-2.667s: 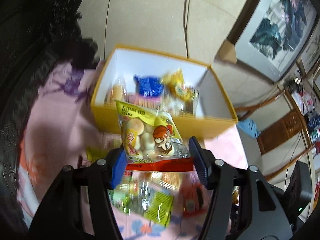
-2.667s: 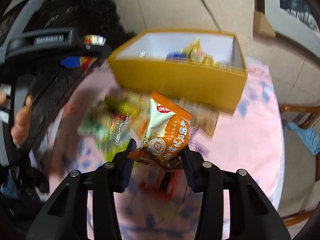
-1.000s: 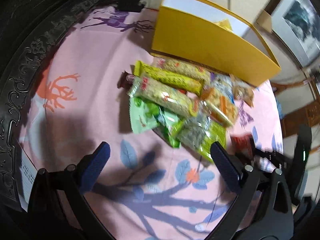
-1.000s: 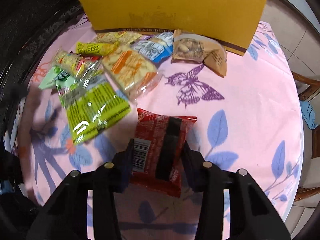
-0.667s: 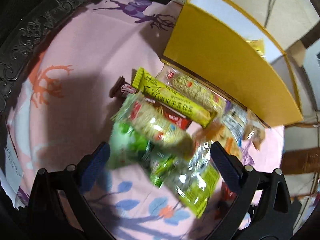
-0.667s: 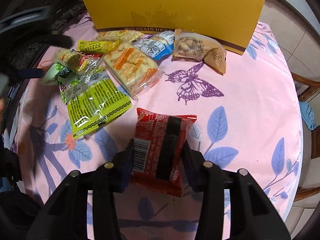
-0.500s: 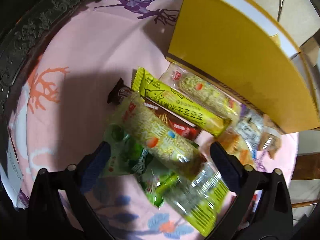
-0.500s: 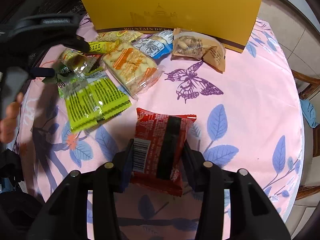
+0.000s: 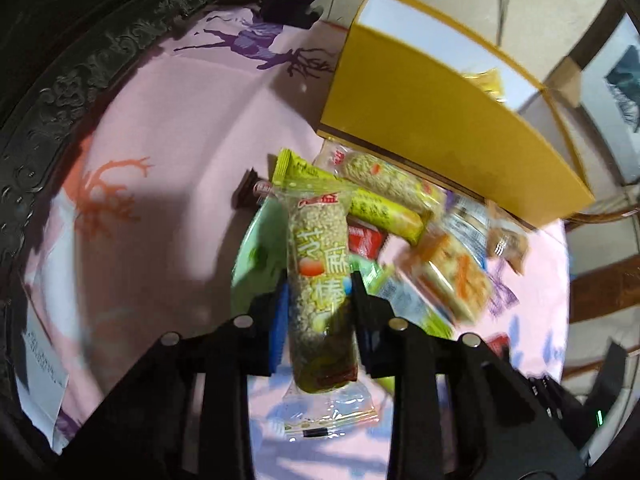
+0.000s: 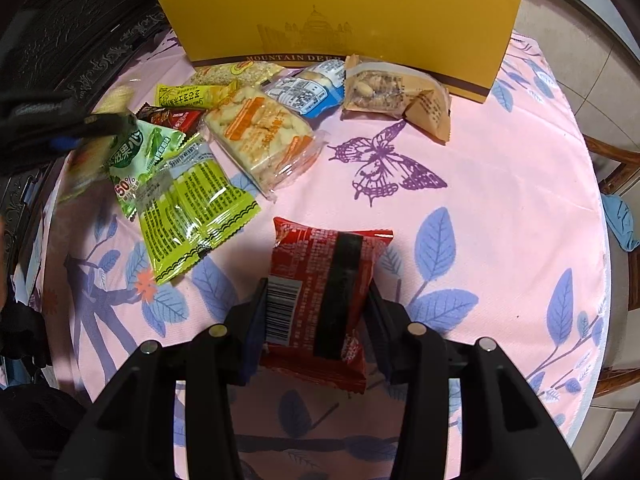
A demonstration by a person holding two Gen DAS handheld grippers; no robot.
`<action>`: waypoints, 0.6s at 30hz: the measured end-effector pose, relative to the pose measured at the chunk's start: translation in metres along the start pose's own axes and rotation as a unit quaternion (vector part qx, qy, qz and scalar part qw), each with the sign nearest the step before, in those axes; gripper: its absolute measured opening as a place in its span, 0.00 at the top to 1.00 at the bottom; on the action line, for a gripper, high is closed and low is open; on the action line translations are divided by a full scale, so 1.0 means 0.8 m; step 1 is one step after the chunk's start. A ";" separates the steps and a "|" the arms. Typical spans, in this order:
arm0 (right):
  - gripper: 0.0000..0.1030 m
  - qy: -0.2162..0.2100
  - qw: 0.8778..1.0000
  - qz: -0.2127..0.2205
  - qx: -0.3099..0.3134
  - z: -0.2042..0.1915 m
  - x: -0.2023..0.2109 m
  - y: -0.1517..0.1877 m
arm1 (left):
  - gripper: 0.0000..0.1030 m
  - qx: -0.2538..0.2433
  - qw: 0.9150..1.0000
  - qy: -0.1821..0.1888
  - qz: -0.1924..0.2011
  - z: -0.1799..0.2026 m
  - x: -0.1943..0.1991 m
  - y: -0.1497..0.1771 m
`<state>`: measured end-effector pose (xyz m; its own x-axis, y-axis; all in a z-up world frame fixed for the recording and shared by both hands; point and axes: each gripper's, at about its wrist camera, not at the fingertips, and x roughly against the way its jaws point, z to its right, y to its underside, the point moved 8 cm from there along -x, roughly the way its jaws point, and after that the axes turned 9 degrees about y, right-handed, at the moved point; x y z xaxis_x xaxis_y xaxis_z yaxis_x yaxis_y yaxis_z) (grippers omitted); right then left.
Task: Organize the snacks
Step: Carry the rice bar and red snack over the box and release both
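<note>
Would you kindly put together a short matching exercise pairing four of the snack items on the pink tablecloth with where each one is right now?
Things:
1. sesame stick packet
2. red snack packet
3. brown nut packet
4. lime-green wrapper

Places:
A. flat on the cloth, left of the red packet in the right wrist view
B. between the closing jaws of the left gripper
C. against the front wall of the yellow box
D. clamped in the right gripper

Pairs: 1-B, 2-D, 3-C, 4-A
</note>
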<state>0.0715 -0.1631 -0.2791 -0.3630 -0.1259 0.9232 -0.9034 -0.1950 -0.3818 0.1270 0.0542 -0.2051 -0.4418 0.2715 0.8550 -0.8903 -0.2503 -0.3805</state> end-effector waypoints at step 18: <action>0.57 -0.001 0.999 0.041 -0.001 -0.005 0.040 -0.007 | 0.72 -0.051 0.998 0.041 -0.002 0.026 0.051 0.044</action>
<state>0.0641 -0.1617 -0.2476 -0.4352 -0.1425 0.8890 -0.8712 -0.1824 -0.4558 0.0797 0.0374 -0.1761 -0.4417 0.3491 0.8265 -0.8970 -0.1541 -0.4143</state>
